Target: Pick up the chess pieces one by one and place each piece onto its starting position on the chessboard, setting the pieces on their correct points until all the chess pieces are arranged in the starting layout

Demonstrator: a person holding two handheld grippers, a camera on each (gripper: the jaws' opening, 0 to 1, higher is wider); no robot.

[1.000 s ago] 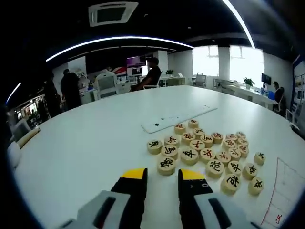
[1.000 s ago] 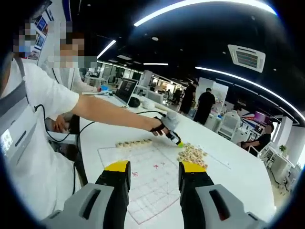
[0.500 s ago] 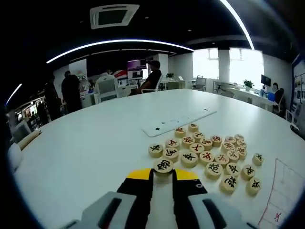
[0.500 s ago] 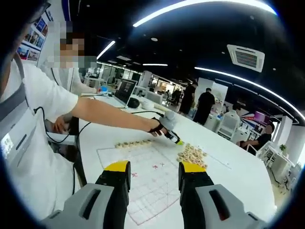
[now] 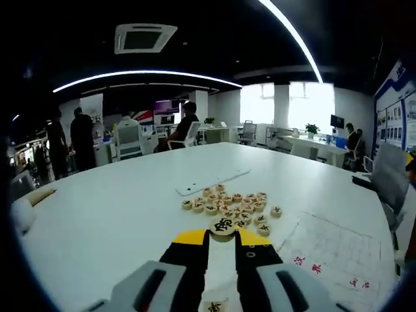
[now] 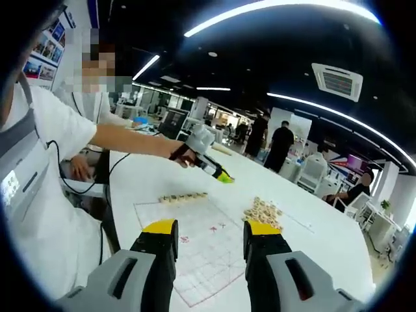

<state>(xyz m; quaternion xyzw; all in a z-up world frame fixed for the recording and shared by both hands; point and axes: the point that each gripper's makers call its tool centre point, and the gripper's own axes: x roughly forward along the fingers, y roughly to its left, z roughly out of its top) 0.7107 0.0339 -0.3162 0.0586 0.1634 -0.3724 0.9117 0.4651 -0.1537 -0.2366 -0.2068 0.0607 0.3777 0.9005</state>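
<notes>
Big white bench [image 5: 117, 208], with the board [image 6: 201, 250] spread flat on it, mostly bare. One short row [image 6: 182, 195] of pieces sits along its far edge, so the layout's barely begun. The pile [image 5: 227, 207] waits beside the board. Left gripper [image 5: 223, 235] is up off the bench, fingers clamped on one piece [image 5: 223, 227]. Right gripper [image 6: 207, 235] hovers over the board, fingers apart, nothing between them.

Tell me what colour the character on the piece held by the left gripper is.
Black, on the pale wooden chess piece; the left gripper view shows it best.
</notes>
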